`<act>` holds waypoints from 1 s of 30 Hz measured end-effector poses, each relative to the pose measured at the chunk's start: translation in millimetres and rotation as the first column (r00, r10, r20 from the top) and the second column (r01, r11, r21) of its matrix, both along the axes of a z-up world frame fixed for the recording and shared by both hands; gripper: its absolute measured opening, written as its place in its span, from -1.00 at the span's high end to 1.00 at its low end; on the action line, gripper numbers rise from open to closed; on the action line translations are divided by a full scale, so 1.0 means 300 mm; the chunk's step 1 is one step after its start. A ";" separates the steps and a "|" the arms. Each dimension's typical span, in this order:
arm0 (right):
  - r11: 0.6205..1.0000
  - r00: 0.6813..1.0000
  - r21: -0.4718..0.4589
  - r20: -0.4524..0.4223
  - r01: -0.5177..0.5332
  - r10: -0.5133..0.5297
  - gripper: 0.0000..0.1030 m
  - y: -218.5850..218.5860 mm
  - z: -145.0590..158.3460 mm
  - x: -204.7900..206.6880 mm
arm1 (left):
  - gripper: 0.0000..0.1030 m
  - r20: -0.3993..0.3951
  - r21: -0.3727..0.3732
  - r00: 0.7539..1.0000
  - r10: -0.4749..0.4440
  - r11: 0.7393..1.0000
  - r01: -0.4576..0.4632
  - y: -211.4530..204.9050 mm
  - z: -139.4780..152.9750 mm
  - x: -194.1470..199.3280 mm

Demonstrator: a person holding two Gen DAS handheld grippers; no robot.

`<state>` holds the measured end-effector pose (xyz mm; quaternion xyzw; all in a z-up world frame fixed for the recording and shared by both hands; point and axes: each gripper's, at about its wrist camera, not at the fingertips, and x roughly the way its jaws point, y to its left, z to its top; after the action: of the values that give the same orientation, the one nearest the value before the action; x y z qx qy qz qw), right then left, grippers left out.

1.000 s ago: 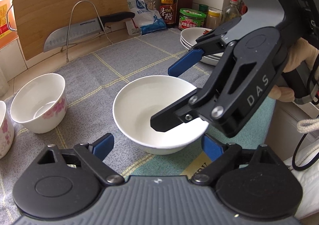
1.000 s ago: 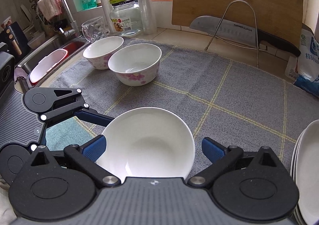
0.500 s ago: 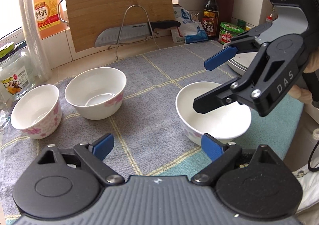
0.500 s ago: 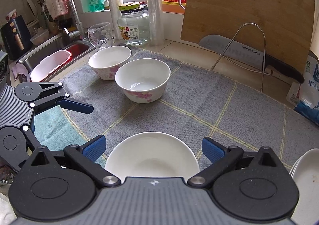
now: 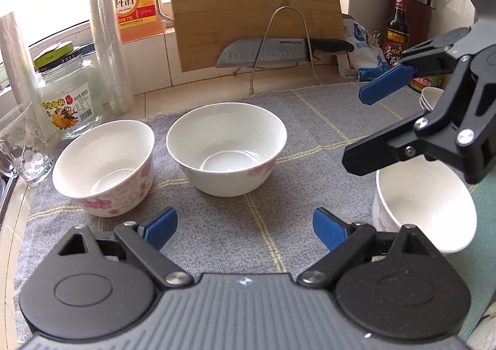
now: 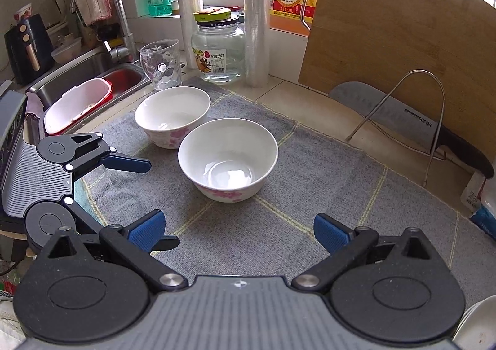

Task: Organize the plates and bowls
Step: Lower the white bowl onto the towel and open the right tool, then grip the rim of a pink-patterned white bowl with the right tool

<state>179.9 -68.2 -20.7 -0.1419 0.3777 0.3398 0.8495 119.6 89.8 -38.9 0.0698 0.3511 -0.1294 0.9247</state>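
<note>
We've got our left gripper (image 5: 245, 227) spread wide with nothing in it, low over the grey mat (image 5: 310, 120). Going left to right in its view: a glass (image 5: 20, 145) at the mat's edge, a jar (image 5: 66, 93) behind it, then two floral bowls side by side, the left bowl (image 5: 104, 165) and the middle bowl (image 5: 226, 147), close but we can't tell if they touch. Behind them a cutting board (image 5: 254, 3) leans on the wall with a knife (image 5: 279, 51) in a wire rack. Further right, our right gripper (image 5: 372, 127) is wide too, one finger dipping into a third bowl (image 5: 427, 210) at the mat's right edge, not clamped on it. A plate stack (image 5: 429, 97) sits behind.
</note>
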 end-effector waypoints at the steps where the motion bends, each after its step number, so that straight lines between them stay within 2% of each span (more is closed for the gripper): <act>1: 1.000 1.000 0.000 -0.002 -0.005 0.005 -1.00 0.008 -0.001 0.012 | -0.83 0.000 -0.003 1.000 0.002 1.000 -0.002 -0.001 -0.004 0.008; 13: 0.998 0.998 -0.014 -0.029 -0.061 0.061 -1.00 0.073 -0.023 0.145 | -0.82 0.038 -0.003 0.998 0.058 0.998 -0.057 -0.018 -0.028 0.113; 22: 0.994 0.993 -0.014 -0.053 -0.109 0.109 -1.00 0.118 -0.048 0.219 | -0.79 0.065 0.008 0.996 0.057 0.998 -0.058 -0.037 -0.035 0.133; 27: 0.991 0.988 -0.004 -0.073 -0.134 0.133 -0.94 0.144 -0.066 0.265 | -0.78 0.076 -0.007 0.995 0.063 0.998 -0.063 -0.028 -0.032 0.139; 30: 0.989 0.985 -0.002 -0.090 -0.146 0.145 -0.78 0.161 -0.082 0.297 | -0.72 0.070 -0.013 0.995 0.065 0.998 -0.064 -0.027 -0.037 0.146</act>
<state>269.0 -19.8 -45.2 -0.1575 0.4055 0.4051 0.8042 163.5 81.6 -50.0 0.0579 0.3197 -0.0987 0.9406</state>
